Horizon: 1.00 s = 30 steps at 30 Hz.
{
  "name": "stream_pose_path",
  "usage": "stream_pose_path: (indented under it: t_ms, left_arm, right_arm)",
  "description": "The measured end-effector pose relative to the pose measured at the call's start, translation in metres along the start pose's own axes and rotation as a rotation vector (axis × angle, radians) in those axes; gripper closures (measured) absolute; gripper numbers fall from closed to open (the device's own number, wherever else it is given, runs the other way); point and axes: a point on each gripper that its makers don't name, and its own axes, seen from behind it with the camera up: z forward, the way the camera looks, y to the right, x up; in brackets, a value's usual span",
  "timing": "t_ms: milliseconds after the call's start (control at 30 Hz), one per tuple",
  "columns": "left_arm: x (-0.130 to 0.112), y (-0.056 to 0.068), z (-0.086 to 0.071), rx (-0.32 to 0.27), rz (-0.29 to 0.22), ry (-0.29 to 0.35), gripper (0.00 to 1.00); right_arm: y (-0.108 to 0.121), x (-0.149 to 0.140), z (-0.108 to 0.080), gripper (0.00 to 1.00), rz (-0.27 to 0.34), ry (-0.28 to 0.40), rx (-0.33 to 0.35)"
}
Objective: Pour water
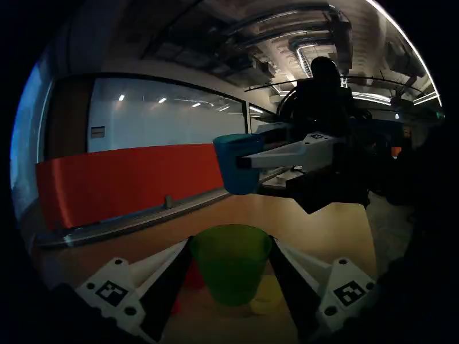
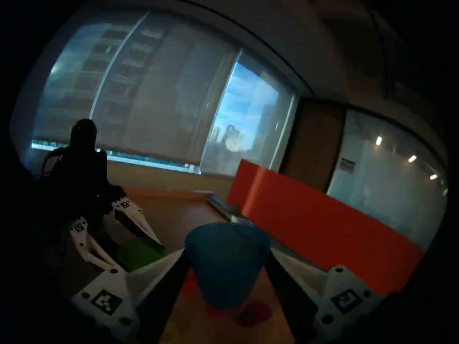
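Squarely, green cup point(image 1: 231, 266) gripped in left tool point(image 1: 231, 245)

An orange partition point(image 1: 126, 178) runs along the wooden table's point(image 1: 321, 223) far edge, below a glass wall point(image 1: 166, 120) and ceiling ducts point(image 1: 301, 54)

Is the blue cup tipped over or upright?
Upright: the blue cup, held in the jaws of the right gripper, has its rim level on top. Water inside: cannot tell.
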Motion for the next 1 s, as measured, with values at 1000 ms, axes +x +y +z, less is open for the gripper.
stream_pose_path:
  t_ms: [1000]
  left_arm:
    - [-0.076,-0.004,0.013,-0.032,0.017,-0.229,0.11]
  right_arm:
    - [0.017,-0.132,-0.015,0.10,0.225,-0.230,0.010]
